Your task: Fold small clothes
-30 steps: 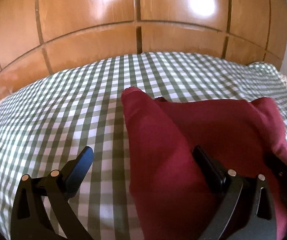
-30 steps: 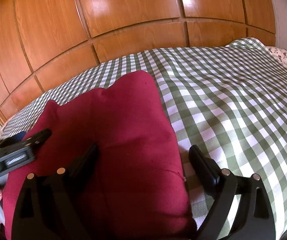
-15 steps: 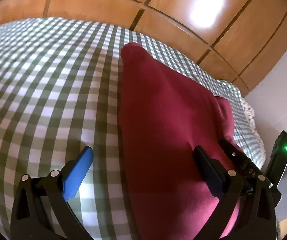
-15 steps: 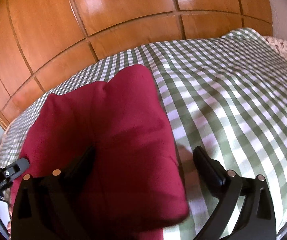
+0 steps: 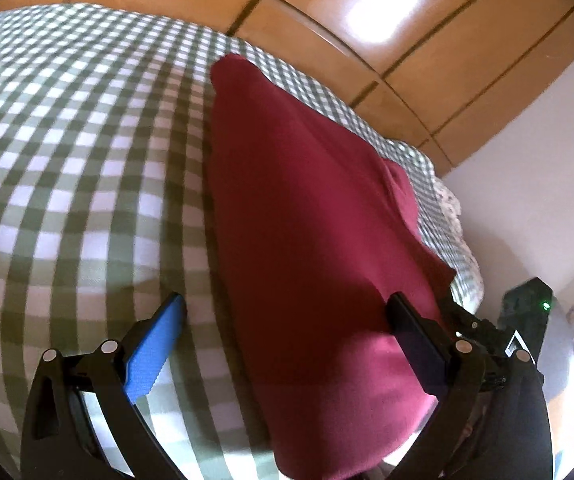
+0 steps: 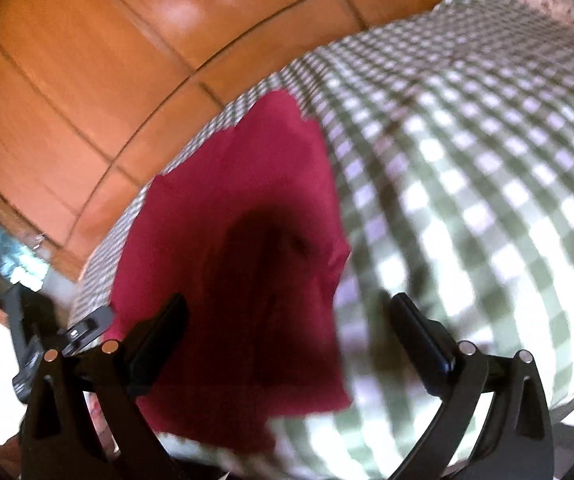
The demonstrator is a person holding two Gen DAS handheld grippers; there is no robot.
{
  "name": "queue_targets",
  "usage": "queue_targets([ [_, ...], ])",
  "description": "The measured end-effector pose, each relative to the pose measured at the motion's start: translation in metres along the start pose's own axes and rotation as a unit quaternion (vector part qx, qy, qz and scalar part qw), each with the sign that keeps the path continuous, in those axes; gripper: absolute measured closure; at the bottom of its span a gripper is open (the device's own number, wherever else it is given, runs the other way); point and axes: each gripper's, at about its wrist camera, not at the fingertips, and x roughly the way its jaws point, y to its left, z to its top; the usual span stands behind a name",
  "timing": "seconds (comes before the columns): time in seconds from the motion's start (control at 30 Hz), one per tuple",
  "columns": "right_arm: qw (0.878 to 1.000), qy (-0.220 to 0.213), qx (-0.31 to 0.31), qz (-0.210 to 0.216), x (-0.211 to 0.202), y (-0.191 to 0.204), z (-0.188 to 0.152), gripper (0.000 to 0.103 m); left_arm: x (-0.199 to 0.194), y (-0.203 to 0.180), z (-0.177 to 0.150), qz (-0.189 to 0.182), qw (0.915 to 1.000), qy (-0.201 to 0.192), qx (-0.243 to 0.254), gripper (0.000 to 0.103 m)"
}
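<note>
A folded dark red garment [image 5: 307, 232] lies on the green-and-white checked bedcover [image 5: 67, 168]. My left gripper [image 5: 287, 344] is open, its jaws standing wide apart over the garment's near left edge; it holds nothing. In the right wrist view the same garment [image 6: 239, 240] lies under my right gripper [image 6: 287, 340], which is open and empty over the garment's near right part. The view is blurred. The other gripper shows at the right edge of the left wrist view [image 5: 523, 320] and at the left edge of the right wrist view [image 6: 47, 328].
A wooden panelled wall [image 5: 367, 40] runs behind the bed. The bed's right edge with a floral sheet [image 5: 451, 208] and a white wall show at the right. The checked cover spreads wide to the right in the right wrist view [image 6: 487, 160].
Both grippers have drawn back toward the near edge of the bed and tilted outward. The garment stays folded on the cover. Both stay open.
</note>
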Motion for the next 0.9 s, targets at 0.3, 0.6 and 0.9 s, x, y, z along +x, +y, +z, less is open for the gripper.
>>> queue_targets([
  [0.3,0.997,0.006,0.040,0.063,0.016,0.000,0.007,0.008,0.012,-0.026,-0.013,-0.010,0.9972,0.036,0.064,0.004],
  [0.6,0.999,-0.001,0.006,0.045,0.025,0.017,0.012,0.045,0.015,-0.040,-0.008,0.025,0.9945,0.035,0.095,0.034],
  [0.9,0.995,-0.026,-0.091,0.032,0.030,0.064,0.010,0.056,-0.016,-0.038,0.003,0.046,0.9914,-0.012,0.122,0.045],
])
